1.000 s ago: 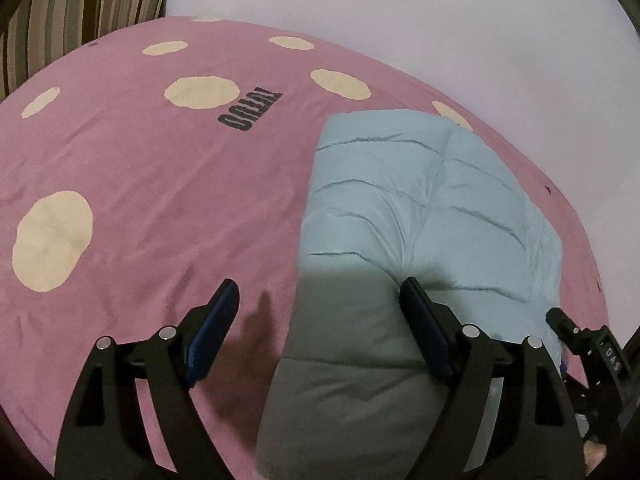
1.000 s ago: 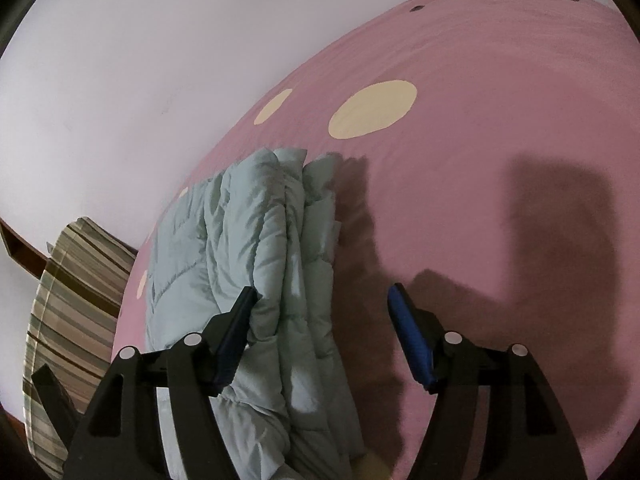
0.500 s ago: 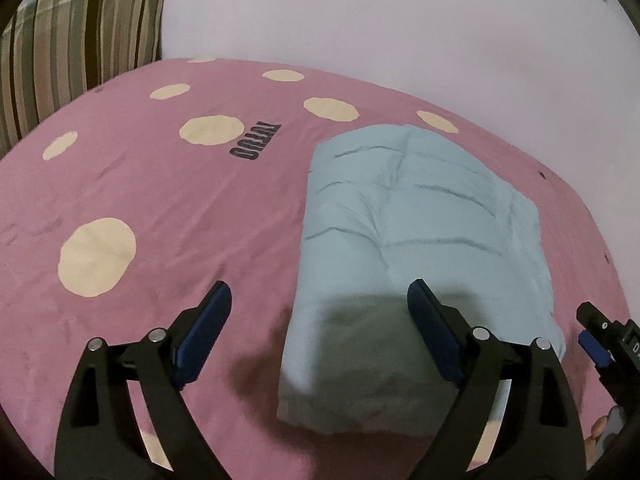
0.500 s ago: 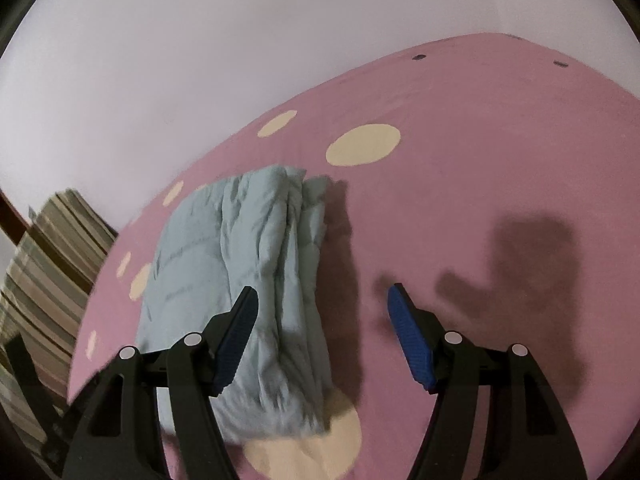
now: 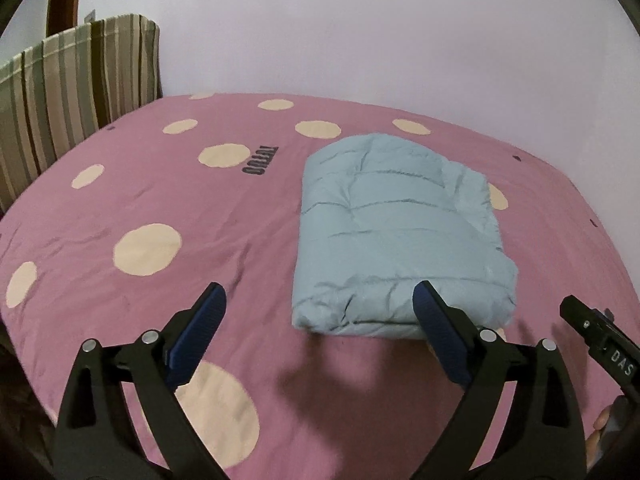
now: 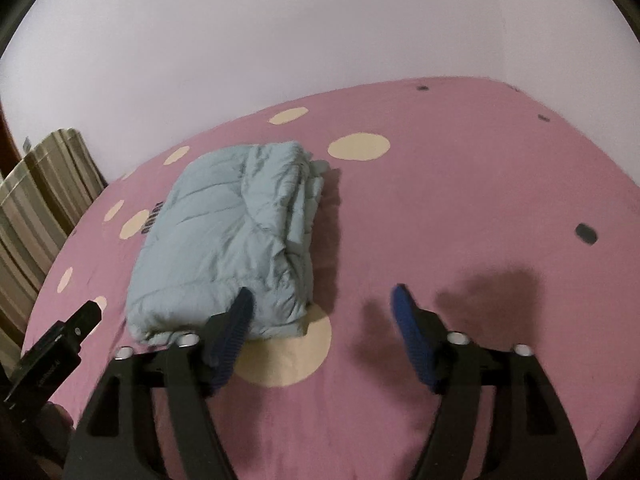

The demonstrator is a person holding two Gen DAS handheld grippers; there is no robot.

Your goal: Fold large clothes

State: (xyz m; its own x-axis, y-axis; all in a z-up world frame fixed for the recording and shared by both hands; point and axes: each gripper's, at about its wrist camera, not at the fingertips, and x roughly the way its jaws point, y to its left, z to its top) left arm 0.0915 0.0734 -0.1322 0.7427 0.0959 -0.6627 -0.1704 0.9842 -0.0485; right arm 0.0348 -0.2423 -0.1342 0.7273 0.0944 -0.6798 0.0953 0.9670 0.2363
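A pale blue quilted puffer jacket [image 5: 396, 232] lies folded into a thick, compact rectangular bundle on the pink bedspread [image 5: 200, 208] with cream dots, its smooth padded back panel facing up and crossed by stitched seams. Seen from the right wrist view, the jacket [image 6: 224, 240] shows its stacked, crumpled layers along the right-hand edge, while the near end sits over a large cream dot. Nothing holds it; it rests flat and still, slightly puffed
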